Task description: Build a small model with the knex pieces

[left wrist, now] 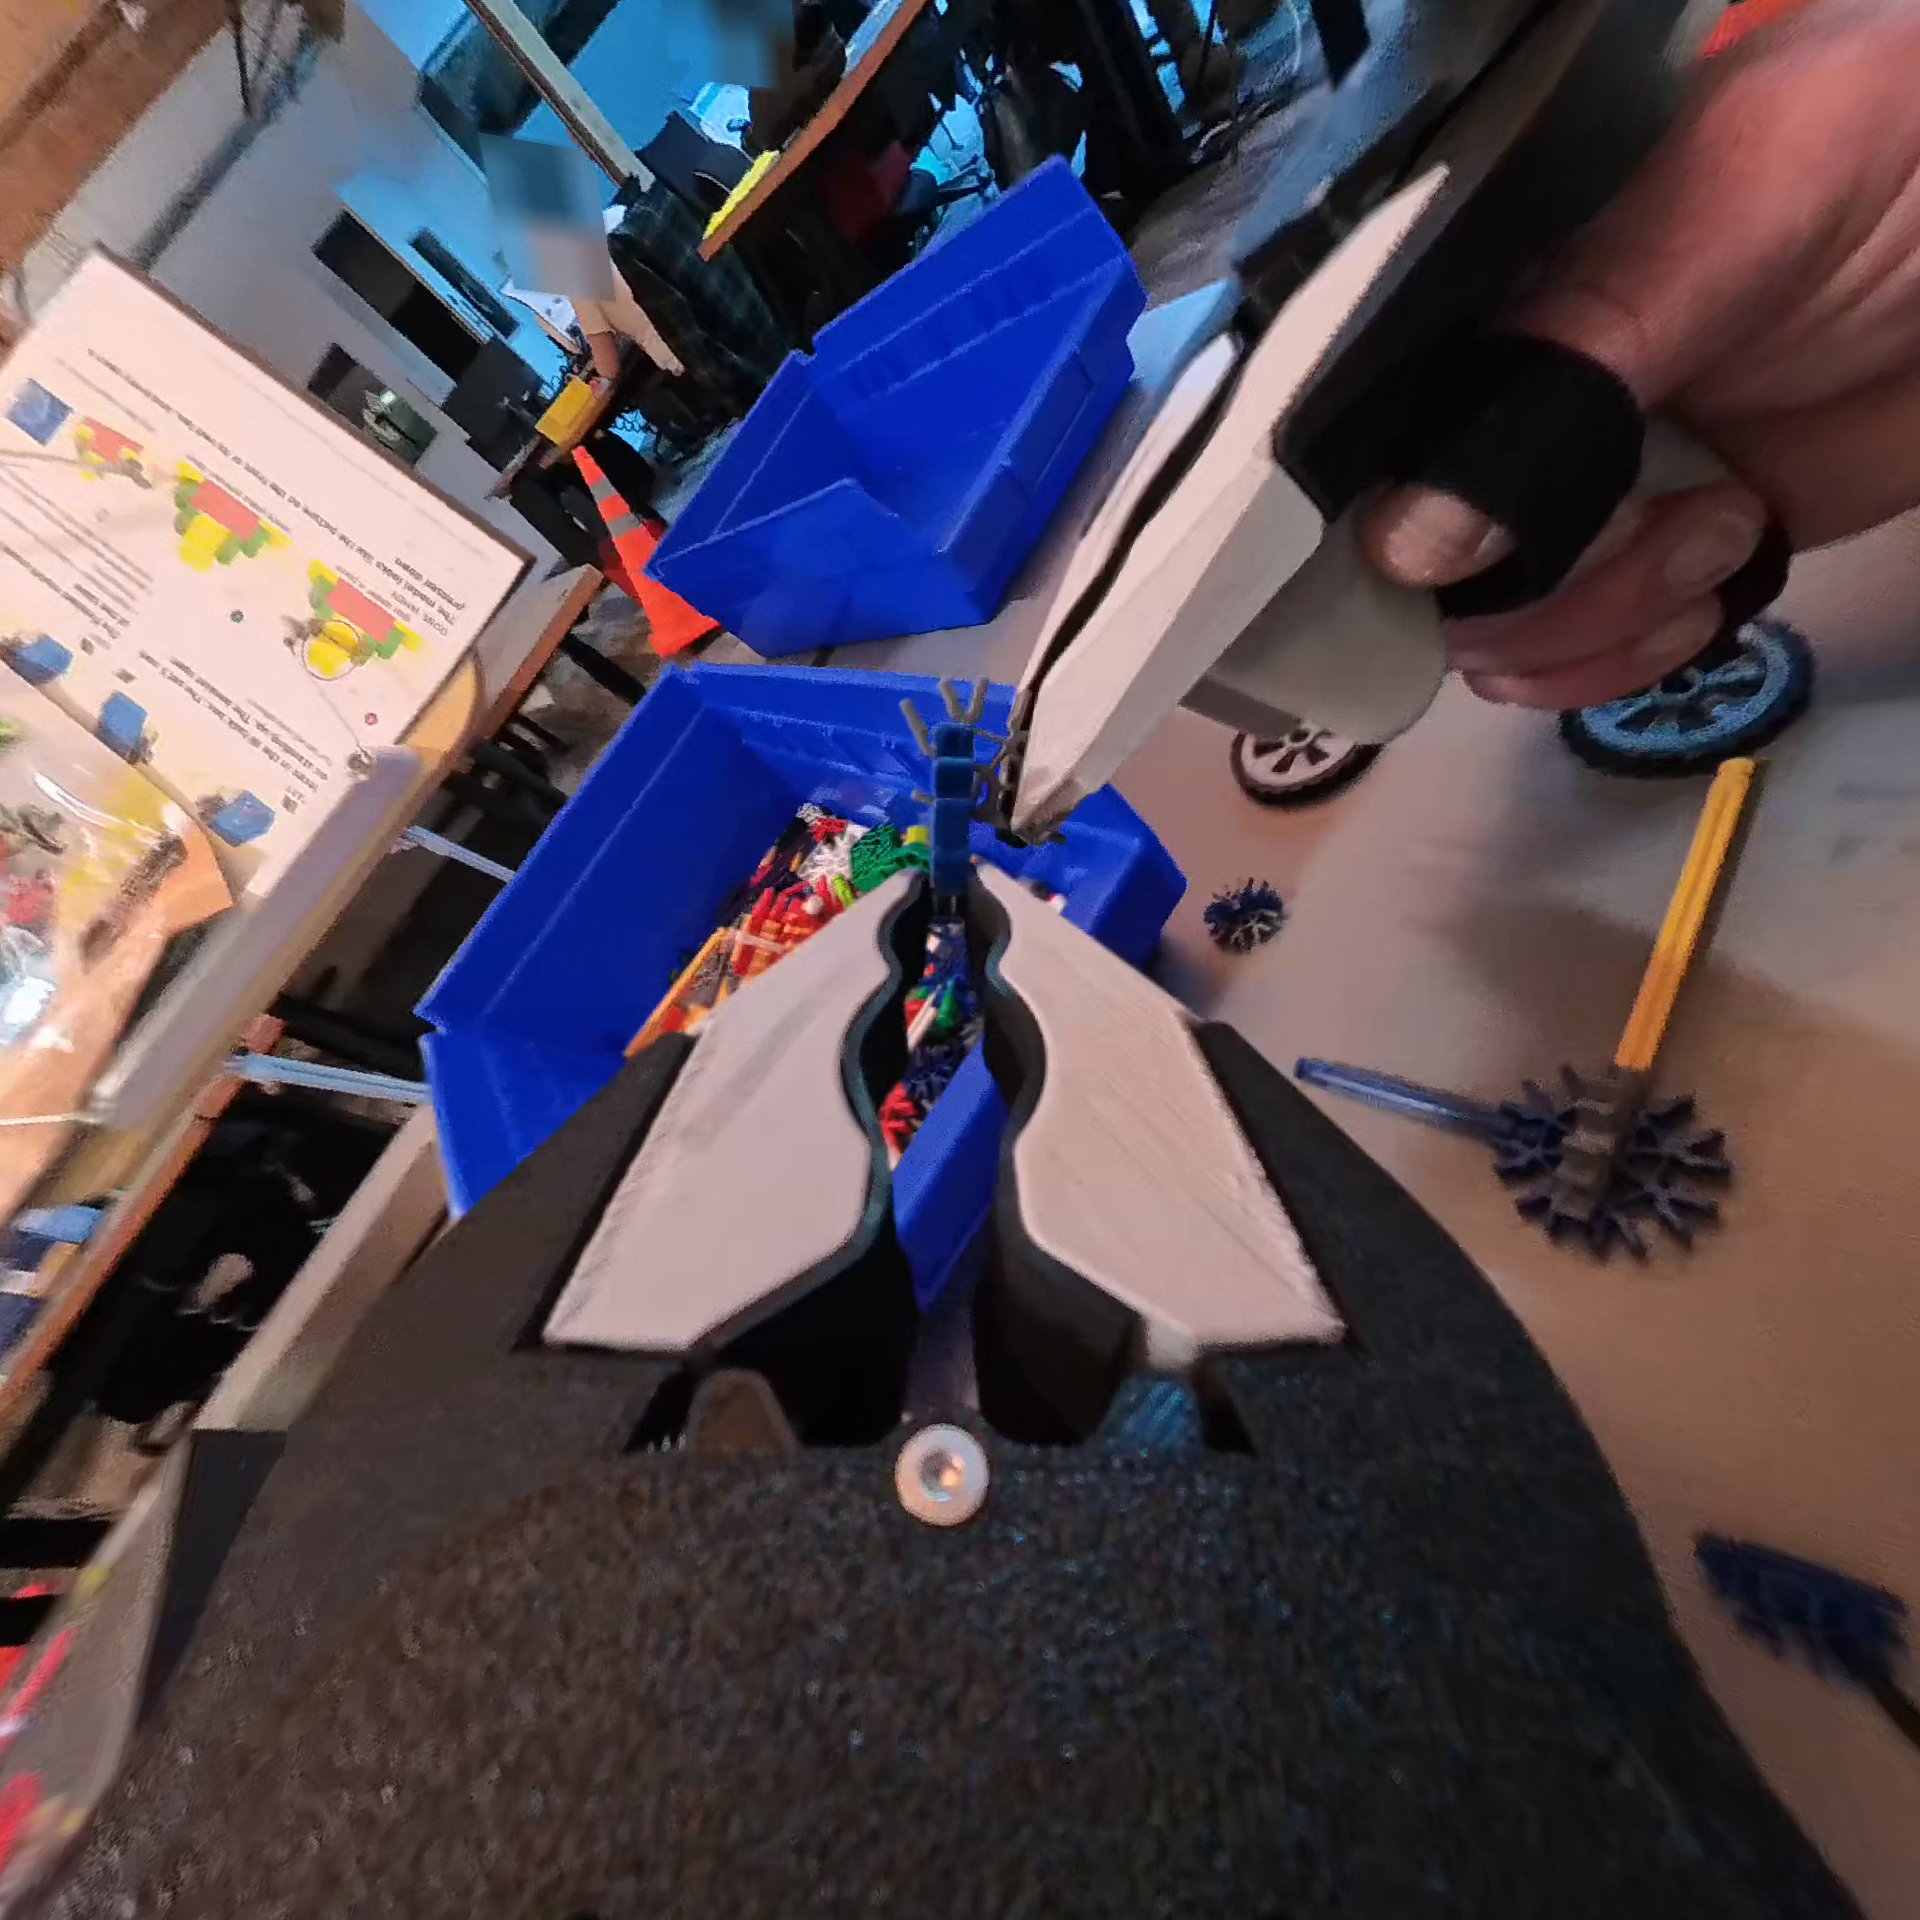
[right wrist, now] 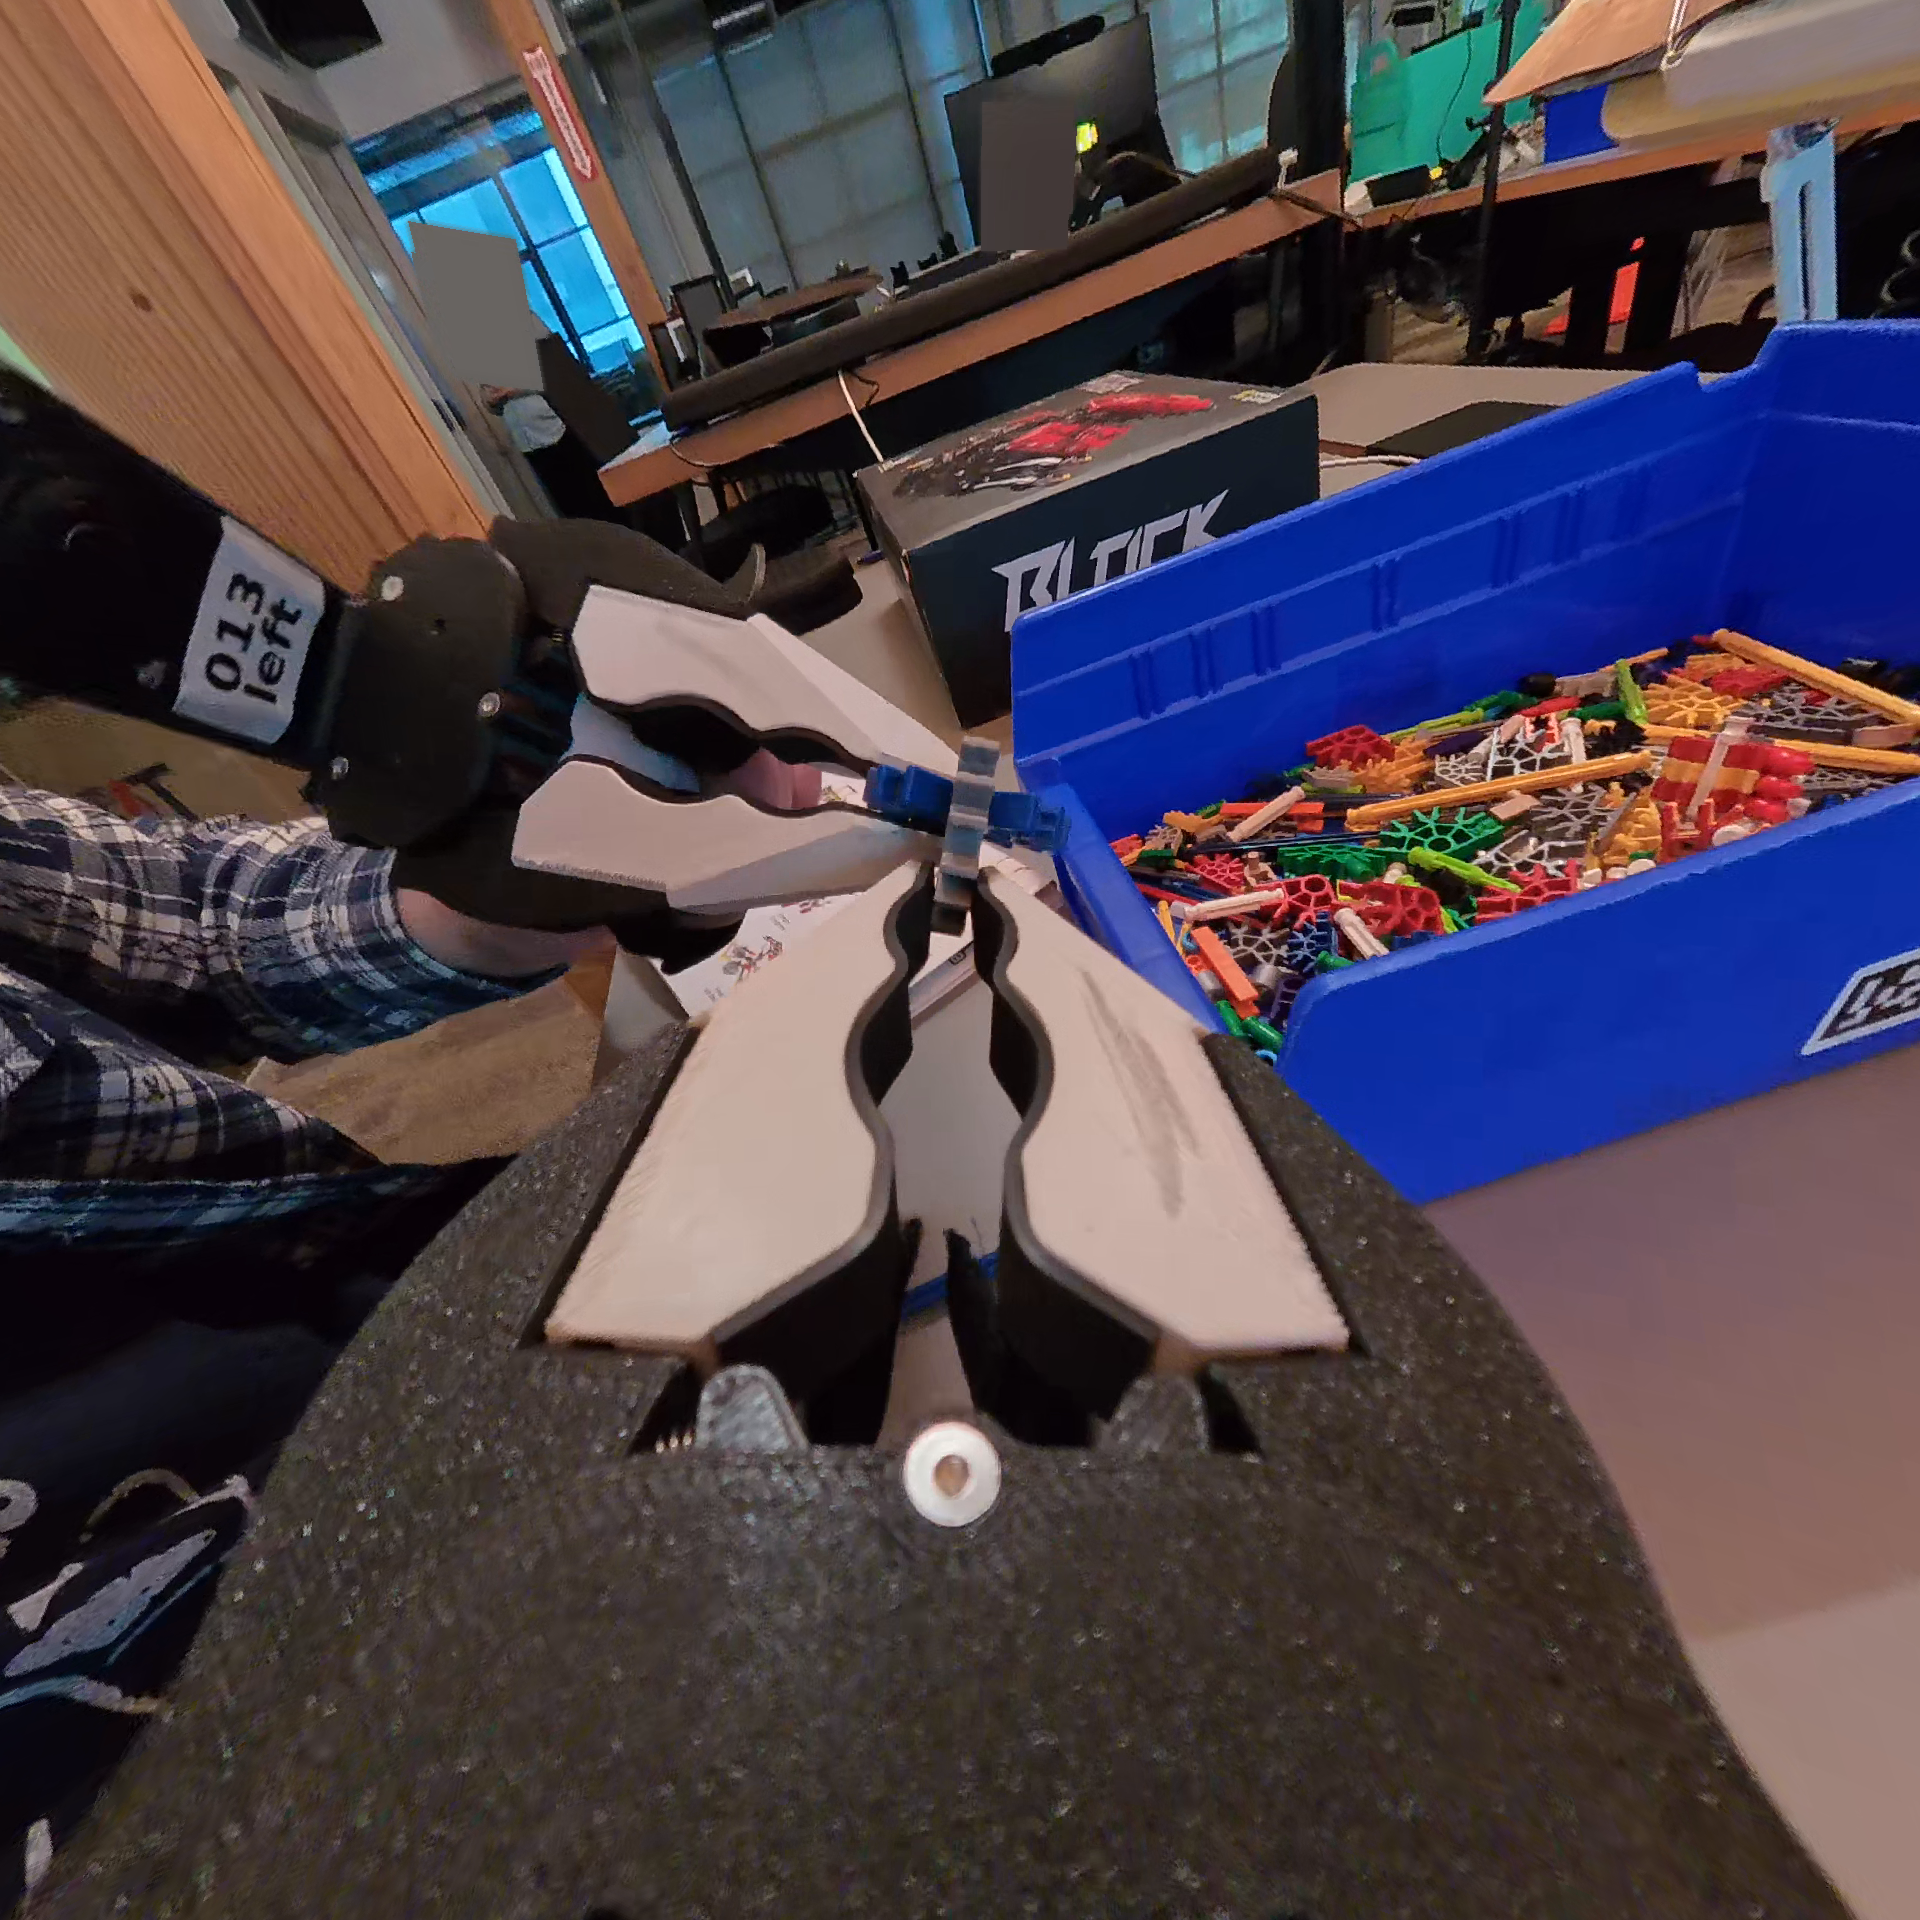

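Left gripper, seen from its own camera, has its tips pinched together on the lower end of a blue rod, which stands up out of the grip and carries grey connectors along it. Right gripper comes in from the upper right, held by a hand, its tips closed on a grey connector just beside the rod. Behind and below sits a blue bin of mixed coloured parts; a second bin lies farther back. On the table to the right lie a yellow rod joined to a dark connector, and two wheels.

From the right wrist view, the right gripper is clamped on the grey connector from below, while the left gripper holds the blue rod crosswise from the left, both at the bin corner. A dark box stands behind.

The risk, as I judge it, lies in the thin holds: each grip catches only a small edge of plastic. If the two pull off-axis, the rod may twist out of the left tips or the connector may pop free and drop into the bin, where it would be lost among like parts. Squeezing harder could bend the rod.
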Tool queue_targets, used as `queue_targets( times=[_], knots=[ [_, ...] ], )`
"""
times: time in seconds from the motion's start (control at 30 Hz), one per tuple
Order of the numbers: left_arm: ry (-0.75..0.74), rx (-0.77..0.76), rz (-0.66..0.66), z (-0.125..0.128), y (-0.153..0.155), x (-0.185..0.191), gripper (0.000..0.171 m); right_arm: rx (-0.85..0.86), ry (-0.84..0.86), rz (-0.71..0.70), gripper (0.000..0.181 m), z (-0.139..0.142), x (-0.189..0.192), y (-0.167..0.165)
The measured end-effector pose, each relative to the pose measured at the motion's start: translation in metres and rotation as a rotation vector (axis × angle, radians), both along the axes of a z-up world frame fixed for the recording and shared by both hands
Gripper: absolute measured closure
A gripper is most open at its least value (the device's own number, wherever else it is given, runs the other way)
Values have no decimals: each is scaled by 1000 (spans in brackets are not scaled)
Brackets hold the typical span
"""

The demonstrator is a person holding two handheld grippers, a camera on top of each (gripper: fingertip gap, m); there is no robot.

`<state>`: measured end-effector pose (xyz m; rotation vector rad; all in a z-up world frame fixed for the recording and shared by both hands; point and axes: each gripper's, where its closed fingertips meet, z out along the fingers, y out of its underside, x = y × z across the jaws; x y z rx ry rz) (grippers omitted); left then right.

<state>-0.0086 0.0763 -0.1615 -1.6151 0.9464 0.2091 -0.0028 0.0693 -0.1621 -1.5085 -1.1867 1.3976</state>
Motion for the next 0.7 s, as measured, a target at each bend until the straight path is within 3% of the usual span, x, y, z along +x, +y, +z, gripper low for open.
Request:
queue_targets(
  times=[0.2,0.33,0.4,0.7],
  knots=[
    [30,8,-30,1,2,2,169,-37,8,0,176,1,1,1],
    [183,105,0,19,5,-12,170,0,-38,20,176,-6,0,-2],
    [348,111,-22,14,4,-19,169,5,-41,32,176,-7,-1,-4],
    [673,82,-148,-15,-6,-20,169,75,-136,34,176,-24,-3,-4]
  ],
)
